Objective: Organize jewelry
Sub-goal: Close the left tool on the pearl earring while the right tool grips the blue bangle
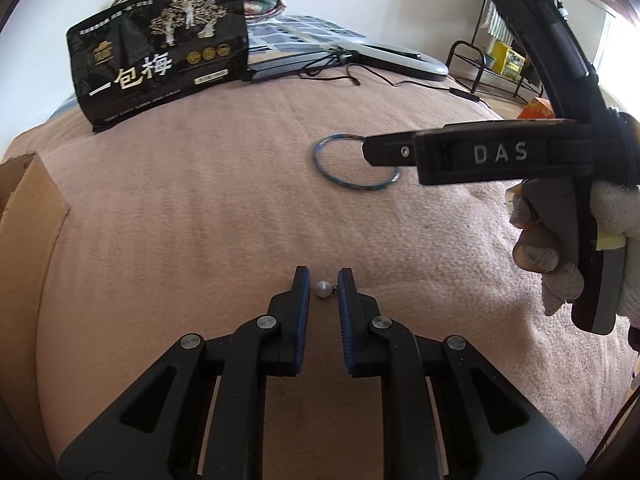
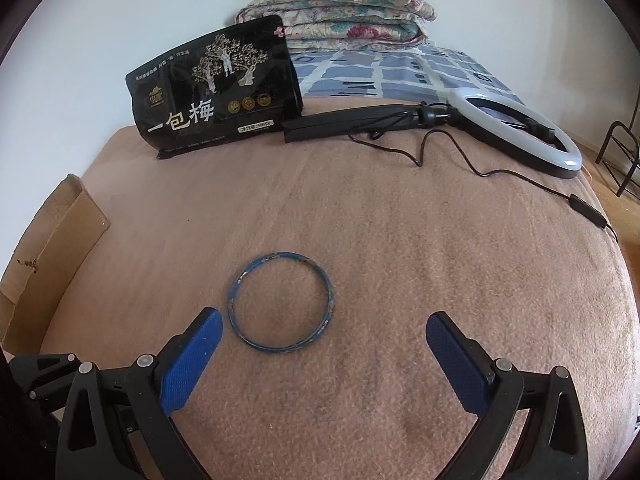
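A small white pearl earring (image 1: 323, 290) lies on the pink blanket (image 1: 200, 208). My left gripper (image 1: 323, 282) is low over it, fingers narrowly apart on either side of the pearl, not touching it. A thin blue bangle (image 2: 281, 301) lies flat on the blanket; it also shows in the left wrist view (image 1: 352, 168), partly hidden behind the right gripper's finger. My right gripper (image 2: 324, 334) is wide open and empty, with its left finger (image 2: 196, 356) just beside the bangle's left edge.
A cardboard box (image 2: 48, 256) stands at the left edge of the bed. A black snack bag (image 2: 216, 92) stands at the back. A ring light with stand and cable (image 2: 516, 128) lies at the back right. Folded quilts (image 2: 340, 8) sit behind.
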Demonstrator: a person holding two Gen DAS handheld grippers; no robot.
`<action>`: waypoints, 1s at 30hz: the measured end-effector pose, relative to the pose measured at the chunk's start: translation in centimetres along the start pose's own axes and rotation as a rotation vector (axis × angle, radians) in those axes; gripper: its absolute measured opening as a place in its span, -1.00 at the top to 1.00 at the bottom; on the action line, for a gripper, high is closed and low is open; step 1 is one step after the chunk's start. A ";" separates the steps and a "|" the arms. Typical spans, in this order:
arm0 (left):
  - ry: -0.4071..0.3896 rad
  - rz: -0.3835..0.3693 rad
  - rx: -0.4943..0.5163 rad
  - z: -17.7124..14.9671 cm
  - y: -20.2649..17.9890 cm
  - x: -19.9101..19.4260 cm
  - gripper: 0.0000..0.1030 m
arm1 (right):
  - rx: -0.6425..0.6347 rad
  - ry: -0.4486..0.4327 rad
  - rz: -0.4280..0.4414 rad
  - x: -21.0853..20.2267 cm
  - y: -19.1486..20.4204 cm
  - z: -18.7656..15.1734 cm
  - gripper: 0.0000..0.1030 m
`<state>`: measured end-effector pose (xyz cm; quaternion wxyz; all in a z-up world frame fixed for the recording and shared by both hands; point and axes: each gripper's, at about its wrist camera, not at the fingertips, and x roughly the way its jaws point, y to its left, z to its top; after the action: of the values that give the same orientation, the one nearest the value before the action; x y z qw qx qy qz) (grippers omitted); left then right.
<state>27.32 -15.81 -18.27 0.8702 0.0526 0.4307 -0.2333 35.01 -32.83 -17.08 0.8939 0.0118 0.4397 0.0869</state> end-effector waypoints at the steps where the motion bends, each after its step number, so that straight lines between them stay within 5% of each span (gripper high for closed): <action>1: -0.002 0.005 -0.006 -0.1 0.3 -0.1 0.74 | -0.007 0.005 0.001 0.4 0.4 0.1 -0.99; 14: -0.017 0.017 -0.068 -0.4 3.0 -1.2 0.74 | -0.066 0.085 -0.039 3.7 2.8 0.4 -0.98; 21: -0.020 0.019 -0.083 -0.7 3.3 -1.5 0.74 | -0.096 0.093 -0.042 3.3 3.0 0.6 -0.42; 30: -0.032 0.016 -0.103 -0.9 3.7 -2.3 0.75 | -0.097 0.097 -0.024 1.5 3.1 -1.2 -0.42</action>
<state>27.18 -11.43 -17.45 0.8803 0.0073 0.4278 -0.2048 34.49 -29.57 -18.72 0.8719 -0.0411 0.4781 0.0979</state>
